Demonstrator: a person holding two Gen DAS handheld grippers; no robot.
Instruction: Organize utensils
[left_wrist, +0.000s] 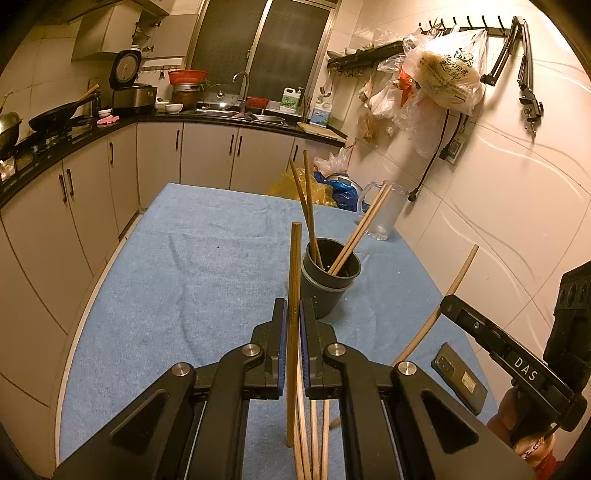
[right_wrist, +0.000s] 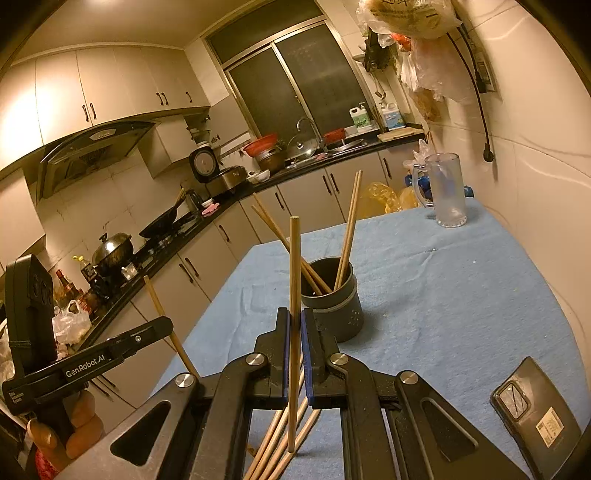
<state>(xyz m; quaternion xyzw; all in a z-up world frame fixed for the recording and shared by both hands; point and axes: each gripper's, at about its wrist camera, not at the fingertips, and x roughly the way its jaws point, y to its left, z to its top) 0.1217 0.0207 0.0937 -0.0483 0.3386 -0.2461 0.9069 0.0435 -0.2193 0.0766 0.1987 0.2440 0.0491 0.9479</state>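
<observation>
Two chopsticks in hand, one per gripper: the darker chopstick (left_wrist: 294, 280) clamped between the fingers (left_wrist: 282, 332) of the left gripper (left_wrist: 293, 314), standing near upright with its long axis running up out of the jaws and its lower end hanging down toward the loose chopsticks (left_wrist: 314, 435) left flat on the blue cloth of the bench (left_wrist: 166, 277). Likewise the paler chopstick (right_wrist: 294, 280) gripped by the right gripper (right_wrist: 294, 325), fingers (right_wrist: 308, 339) closed on its shaft, long axis also close to vertical, tip up. Just ahead of both, the dark holder cup (left_wrist: 328, 277), upright on the bench, already carrying two pairs of chopsticks leaning to opposite sides of its rim. Seen from the left, cup mouth slightly right of the held stick and just beyond the fingertips; seen from the right, also slightly right and just beyond. Hard to call which gripper is nearer; both look about equally close. Probably a matter of carrying each stick forward over the open mouth, lower end first, and threading it between the leaning ones. Further out, a clear plastic jug (right_wrist: 445, 192) near the far corner by the wall, a phone (right_wrist: 535, 410) face down on the cloth to the right.
</observation>
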